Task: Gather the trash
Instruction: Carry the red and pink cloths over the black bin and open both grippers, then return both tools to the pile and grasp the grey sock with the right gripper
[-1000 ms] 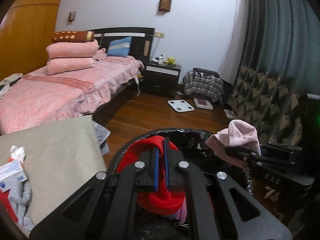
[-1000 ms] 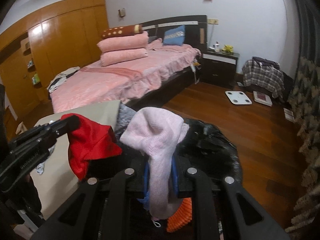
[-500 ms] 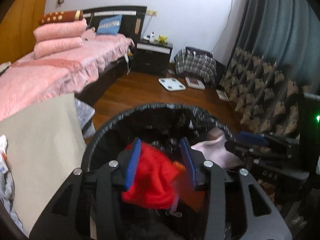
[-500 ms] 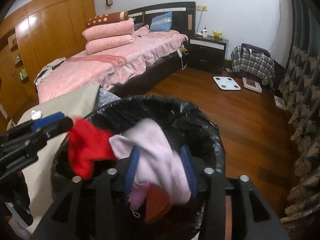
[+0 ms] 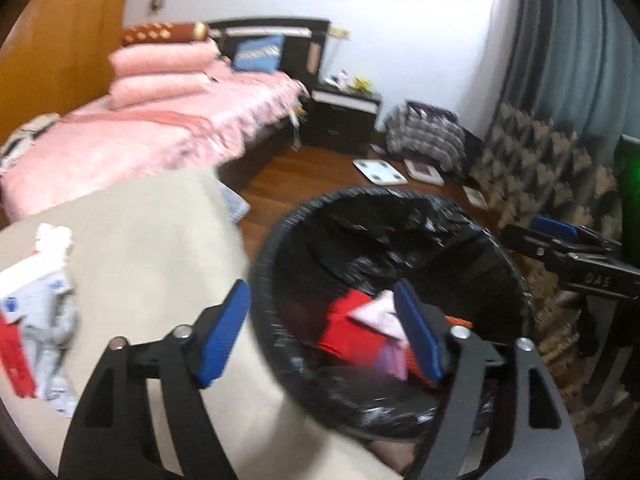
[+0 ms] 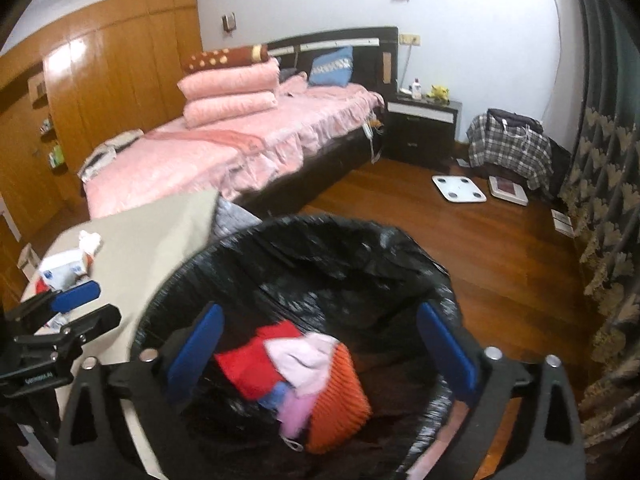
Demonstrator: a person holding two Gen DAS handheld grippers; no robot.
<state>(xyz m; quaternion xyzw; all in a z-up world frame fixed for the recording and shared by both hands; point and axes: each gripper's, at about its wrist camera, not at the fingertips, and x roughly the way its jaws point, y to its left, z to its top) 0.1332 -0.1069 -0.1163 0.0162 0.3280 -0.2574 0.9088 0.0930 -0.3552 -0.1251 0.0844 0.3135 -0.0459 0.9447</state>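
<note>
Right wrist view: right hand-held gripper (image 6: pixel 320 354) spread wide, empty, above black-lined bin (image 6: pixel 360 240). Red cloth (image 6: pixel 250 364) and pink sock (image 6: pixel 304 356) inside. Left hand-held gripper (image 5: pixel 320 334) likewise wide, empty, straddling bin rim beside counter (image 5: pixel 152 240).

Your bin (image 6: pixel 400 248) sits right of the table (image 6: pixel 160 232) | socks (image 6: pixel 296 364) lie inside it | bed (image 6: pixel 224 152) behind the table | scale (image 6: pixel 458 189) on floor beyond.
</note>
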